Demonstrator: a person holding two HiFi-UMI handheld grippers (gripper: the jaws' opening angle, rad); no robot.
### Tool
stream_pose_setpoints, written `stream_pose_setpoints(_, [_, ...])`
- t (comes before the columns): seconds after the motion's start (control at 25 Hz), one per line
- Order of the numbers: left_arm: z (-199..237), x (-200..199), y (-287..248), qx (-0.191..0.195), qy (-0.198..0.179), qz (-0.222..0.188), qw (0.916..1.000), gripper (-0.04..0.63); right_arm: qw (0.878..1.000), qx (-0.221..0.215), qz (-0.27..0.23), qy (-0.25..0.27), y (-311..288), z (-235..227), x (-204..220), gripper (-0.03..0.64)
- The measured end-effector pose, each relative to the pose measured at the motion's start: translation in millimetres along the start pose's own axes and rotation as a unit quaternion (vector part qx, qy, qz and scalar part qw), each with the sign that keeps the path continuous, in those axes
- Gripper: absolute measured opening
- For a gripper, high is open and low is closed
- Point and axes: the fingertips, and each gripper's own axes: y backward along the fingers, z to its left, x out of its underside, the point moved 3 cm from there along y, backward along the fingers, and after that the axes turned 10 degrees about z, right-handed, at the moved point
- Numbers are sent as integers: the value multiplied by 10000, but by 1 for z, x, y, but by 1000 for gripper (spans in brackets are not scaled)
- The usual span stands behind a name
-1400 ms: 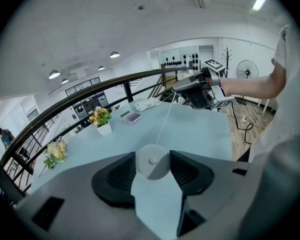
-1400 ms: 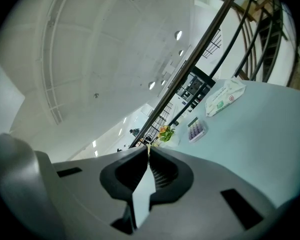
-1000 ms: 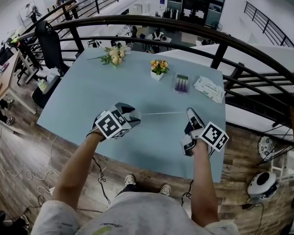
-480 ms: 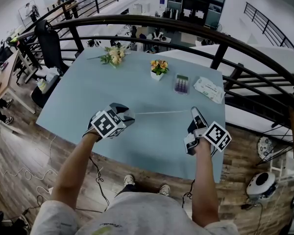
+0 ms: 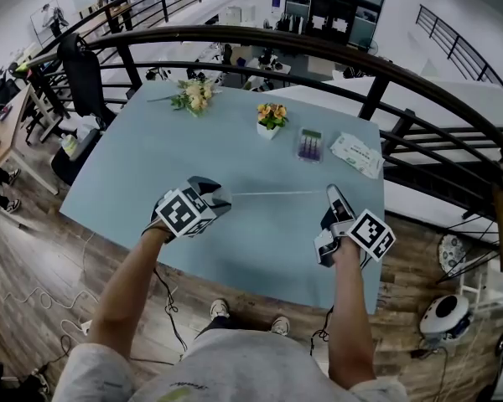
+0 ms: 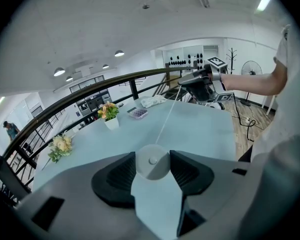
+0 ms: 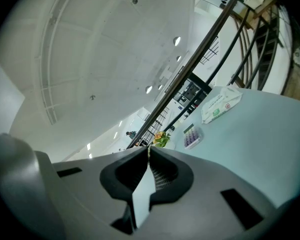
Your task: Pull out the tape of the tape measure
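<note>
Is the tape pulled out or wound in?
Pulled out: a thin tape stretches from the tape measure in the left gripper to the shut right gripper.

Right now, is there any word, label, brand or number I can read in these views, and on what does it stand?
No text is readable.
Wipes packet: green and red print, too blurred to read.
Small purple box: nothing legible.
Marker cubes: black-and-white square patterns only, no words.
</note>
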Motion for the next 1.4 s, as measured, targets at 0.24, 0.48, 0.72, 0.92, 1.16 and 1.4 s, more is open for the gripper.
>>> stream_pose_setpoints(0.24, [0,-3,-3,63,-58,-73,9999,215,9999,-3,95,40,-7,4,11,18])
stream_pose_setpoints(0.48, [1,-3,-8,152,-184,-65,9997,215,9999,26,159,29,-14,9,24,18])
stream_pose_setpoints(0.72, [8,-2,-14,231,-315,-43,9992,215,9998,114,170,5,-22,10,36,18])
stream_pose_setpoints(0.92, [14,2,-21,321,-417,-10,9986,215,9996,249,129,-62,-24,6,44,18])
stream_pose_setpoints(1.16, [24,11,-35,399,-538,71,9977,215,9987,456,136,-177,-30,-3,60,18])
stream_pose_setpoints(1.4, [34,23,-49,512,-597,159,9968,215,9970,712,245,-184,-41,-12,77,18])
